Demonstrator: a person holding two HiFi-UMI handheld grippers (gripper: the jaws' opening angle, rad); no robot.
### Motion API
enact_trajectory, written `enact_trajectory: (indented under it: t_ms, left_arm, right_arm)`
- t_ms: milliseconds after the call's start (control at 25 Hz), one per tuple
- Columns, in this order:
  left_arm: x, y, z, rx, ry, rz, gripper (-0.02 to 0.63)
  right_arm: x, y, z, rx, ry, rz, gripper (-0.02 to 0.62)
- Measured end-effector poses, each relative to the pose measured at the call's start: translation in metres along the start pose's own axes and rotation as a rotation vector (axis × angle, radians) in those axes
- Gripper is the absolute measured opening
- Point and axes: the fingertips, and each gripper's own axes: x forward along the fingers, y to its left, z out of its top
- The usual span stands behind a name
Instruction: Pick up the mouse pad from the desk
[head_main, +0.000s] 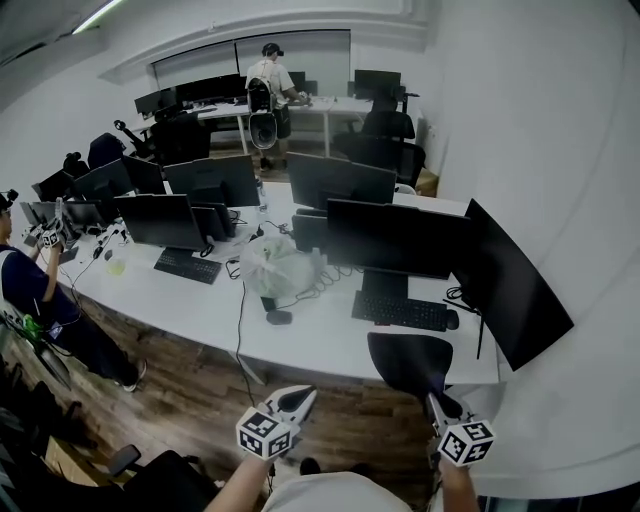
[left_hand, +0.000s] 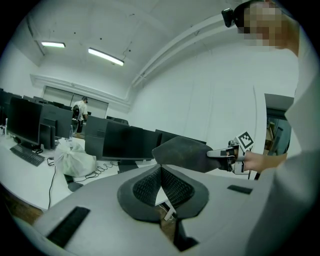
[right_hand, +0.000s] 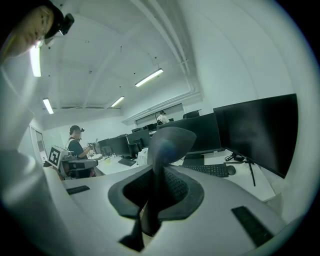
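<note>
The mouse pad (head_main: 410, 362) is a dark, rounded sheet held up off the desk, in front of its near edge. My right gripper (head_main: 437, 404) is shut on the pad's lower edge. In the right gripper view the pad (right_hand: 167, 145) stands edge-on between the pads of the right gripper (right_hand: 159, 172). In the left gripper view the pad (left_hand: 185, 152) juts out leftward from the right gripper (left_hand: 227, 155). My left gripper (head_main: 297, 400) hangs to the left of it, apart from the pad. Its jaws (left_hand: 160, 170) meet at the tips with nothing between them.
The white desk (head_main: 300, 335) carries a black keyboard (head_main: 398, 311), a mouse (head_main: 452, 320), several monitors, a white plastic bag (head_main: 275, 265) and a dark mouse (head_main: 279, 317). A large monitor (head_main: 510, 285) stands at the right end. A person (head_main: 30, 280) sits at the left, another (head_main: 268, 80) stands far back.
</note>
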Motion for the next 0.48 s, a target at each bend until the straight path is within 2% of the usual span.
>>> enact_trajectory:
  t_ms: [480]
  left_arm:
    - [-0.009, 0.005, 0.007, 0.000, -0.025, -0.008, 0.015]
  right_arm:
    - [-0.006, 0.012, 0.002, 0.012, -0.011, -0.008, 0.044]
